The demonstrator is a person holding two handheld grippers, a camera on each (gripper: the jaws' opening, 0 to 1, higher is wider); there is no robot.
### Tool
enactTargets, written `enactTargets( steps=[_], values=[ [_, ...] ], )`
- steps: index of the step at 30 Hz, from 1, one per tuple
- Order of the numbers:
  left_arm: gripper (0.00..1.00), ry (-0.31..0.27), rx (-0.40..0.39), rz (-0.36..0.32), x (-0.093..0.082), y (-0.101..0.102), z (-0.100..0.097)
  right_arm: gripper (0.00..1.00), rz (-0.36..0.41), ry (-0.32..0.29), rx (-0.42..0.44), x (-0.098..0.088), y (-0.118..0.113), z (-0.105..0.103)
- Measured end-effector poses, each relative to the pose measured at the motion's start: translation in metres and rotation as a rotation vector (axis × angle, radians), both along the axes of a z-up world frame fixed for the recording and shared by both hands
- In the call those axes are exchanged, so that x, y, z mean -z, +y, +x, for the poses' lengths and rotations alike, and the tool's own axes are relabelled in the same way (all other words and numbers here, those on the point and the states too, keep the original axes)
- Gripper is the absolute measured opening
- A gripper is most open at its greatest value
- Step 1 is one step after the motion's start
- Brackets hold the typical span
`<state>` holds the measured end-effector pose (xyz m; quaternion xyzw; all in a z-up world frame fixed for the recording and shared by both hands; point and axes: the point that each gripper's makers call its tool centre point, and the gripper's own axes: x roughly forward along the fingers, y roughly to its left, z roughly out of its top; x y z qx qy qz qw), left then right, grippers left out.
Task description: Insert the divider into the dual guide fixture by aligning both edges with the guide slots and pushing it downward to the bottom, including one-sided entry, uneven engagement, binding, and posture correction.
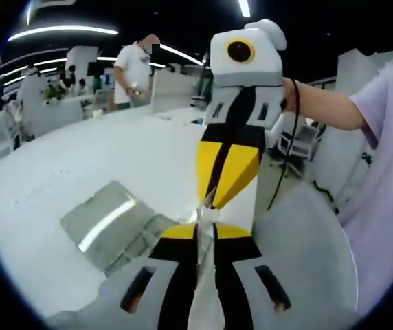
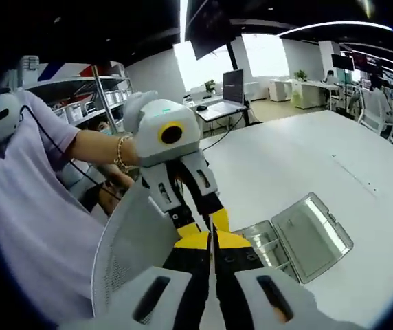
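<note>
Gripping what looks like a thin clear divider edge-on, the left tongs and right tongs pinch it from opposite sides, both clenched. Beyond, the metal fixture lies on the white surface, well apart. Unequal hand heights could tilt the panel, so one edge enters first and binds.

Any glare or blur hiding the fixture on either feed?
Left gripper view: a bright ceiling-light streak glares across the metal fixture, and the thin divider between both grippers is slightly soft. Right gripper view: the fixture reads sharper; window backlight blooms overhead.
</note>
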<state>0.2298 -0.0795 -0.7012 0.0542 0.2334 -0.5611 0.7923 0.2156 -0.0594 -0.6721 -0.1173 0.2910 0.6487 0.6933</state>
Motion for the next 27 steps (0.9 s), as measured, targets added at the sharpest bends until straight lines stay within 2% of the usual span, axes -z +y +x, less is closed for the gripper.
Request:
enactTargets(
  steps=[4,7,10,12,27],
  values=[
    [0.00,-0.027,0.047,0.040,0.002,-0.002,-0.008,0.00,-0.038,-0.045,-0.044,0.004,-0.002,-0.002],
    [0.00,-0.035,0.048,0.083,0.004,-0.004,-0.007,0.01,-0.100,-0.076,-0.061,0.009,-0.005,0.001],
    [0.00,-0.040,0.060,0.123,0.007,-0.005,-0.007,0.00,-0.197,-0.158,-0.138,0.018,-0.007,-0.002],
    [0.00,-0.037,0.066,0.130,0.009,-0.004,-0.007,0.00,-0.225,-0.186,-0.148,0.020,-0.007,-0.002],
    [0.00,-0.037,0.096,0.113,0.004,-0.004,-0.010,0.01,-0.261,-0.231,-0.215,0.015,-0.007,0.000]
  ],
)
